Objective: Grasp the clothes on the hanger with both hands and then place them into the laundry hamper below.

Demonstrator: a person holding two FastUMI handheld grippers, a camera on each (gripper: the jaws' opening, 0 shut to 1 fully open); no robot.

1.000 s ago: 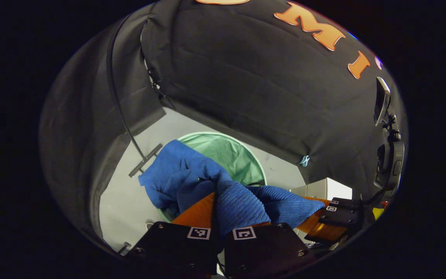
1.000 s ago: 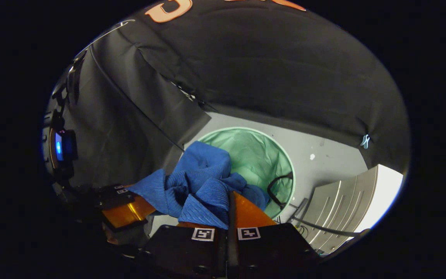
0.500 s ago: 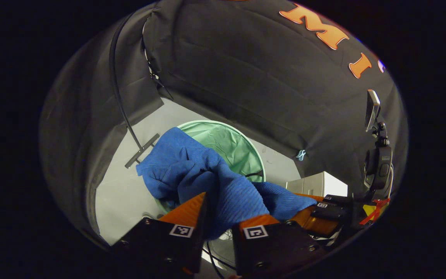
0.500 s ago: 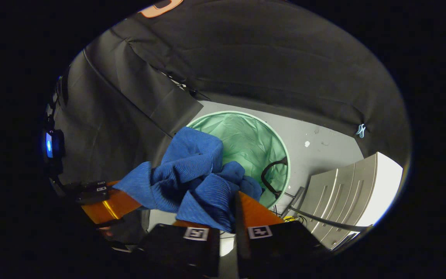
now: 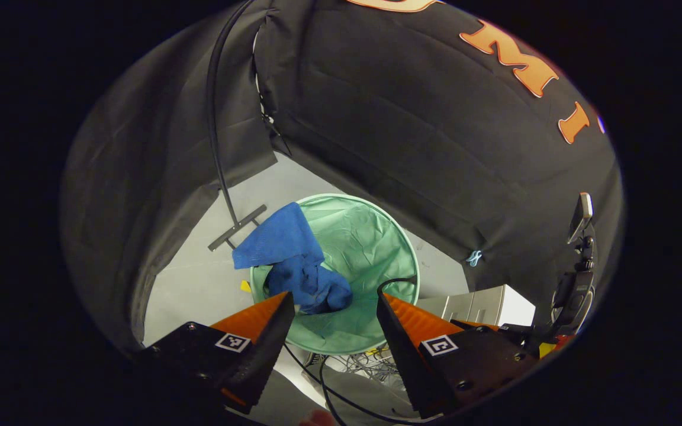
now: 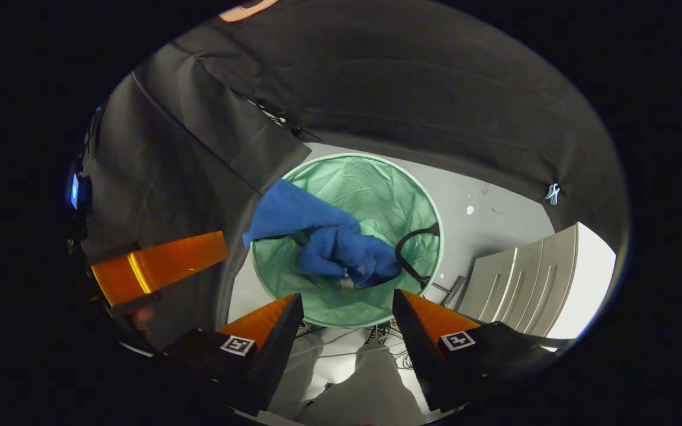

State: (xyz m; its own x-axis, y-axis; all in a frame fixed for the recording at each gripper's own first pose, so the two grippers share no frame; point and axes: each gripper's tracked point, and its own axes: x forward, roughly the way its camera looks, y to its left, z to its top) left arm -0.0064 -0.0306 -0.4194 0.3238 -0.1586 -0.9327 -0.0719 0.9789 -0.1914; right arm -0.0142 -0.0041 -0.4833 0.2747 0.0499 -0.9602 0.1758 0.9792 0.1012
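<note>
The blue ribbed garment (image 5: 296, 266) lies in the round green laundry hamper (image 5: 370, 219), with one flap draped over the rim on its left side. In the right gripper view the same garment (image 6: 329, 239) sits in the hamper (image 6: 376, 177), a fold hanging over the left rim. My left gripper (image 5: 334, 310) hovers above the hamper, open, nothing between its fingers. My right gripper (image 6: 346, 307) is open too, above the hamper's near rim. The left gripper's finger (image 6: 160, 266) shows at the left of the right gripper view.
Black cloth walls close in behind and to the left of the hamper. A black handle loop (image 6: 412, 254) hangs at the hamper's right rim. A pale ribbed panel (image 6: 530, 290) stands on the floor at the right. Cables (image 5: 341, 378) run on the grey floor below.
Both grippers have opened and let go of the blue garment, which has dropped into the hamper. Both have risen a little away from it.
</note>
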